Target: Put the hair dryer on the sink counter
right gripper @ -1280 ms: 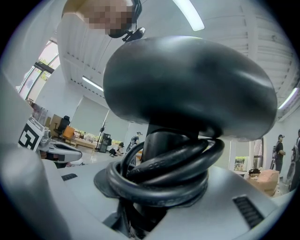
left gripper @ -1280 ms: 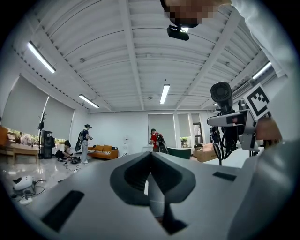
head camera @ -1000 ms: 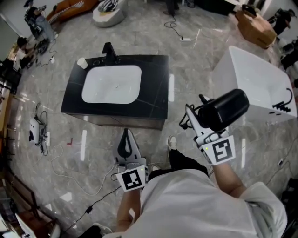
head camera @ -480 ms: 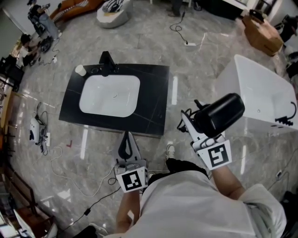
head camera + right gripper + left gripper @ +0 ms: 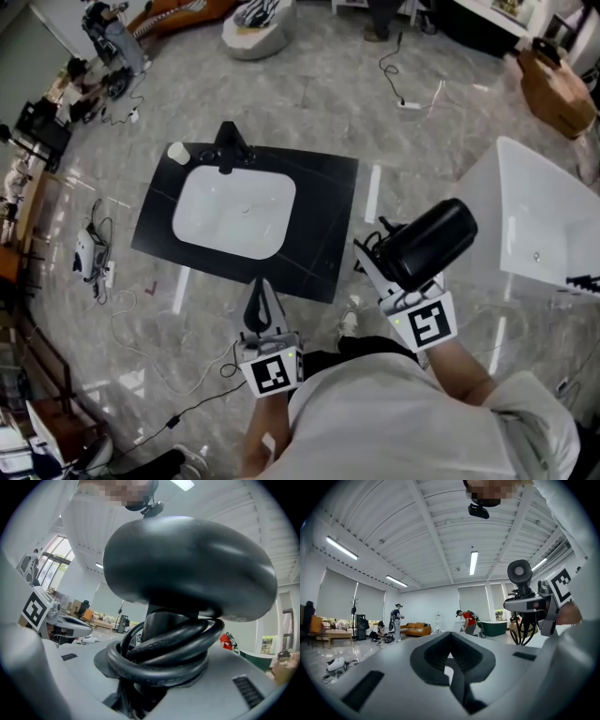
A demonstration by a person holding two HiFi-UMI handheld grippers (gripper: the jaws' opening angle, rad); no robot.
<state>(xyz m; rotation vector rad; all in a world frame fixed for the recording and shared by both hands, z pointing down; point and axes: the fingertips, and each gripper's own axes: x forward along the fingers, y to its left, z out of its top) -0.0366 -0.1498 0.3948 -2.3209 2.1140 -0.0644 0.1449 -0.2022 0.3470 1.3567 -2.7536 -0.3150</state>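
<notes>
A black hair dryer (image 5: 428, 242) with its cord coiled round the handle is in my right gripper (image 5: 382, 265), which is shut on the handle and holds it above the floor just right of the sink counter (image 5: 323, 220). The counter is black with a white basin (image 5: 236, 214) and a black faucet (image 5: 231, 145). In the right gripper view the hair dryer (image 5: 187, 569) fills the frame, and the cord (image 5: 164, 656) lies between the jaws. My left gripper (image 5: 262, 302) hangs shut and empty before the counter's near edge; the left gripper view has the left gripper (image 5: 451, 663) closed and the hair dryer (image 5: 520, 573) to its right.
A white cup (image 5: 178, 152) stands at the counter's back left corner. A white bathtub (image 5: 548, 234) is at the right. Cables and a white device (image 5: 89, 255) lie on the marble floor to the left. People stand far off across the room (image 5: 397, 620).
The sink counter has come nearer and sits more central in the head view. My right gripper keeps its hold on the hair dryer and is now closer to the counter's right edge.
</notes>
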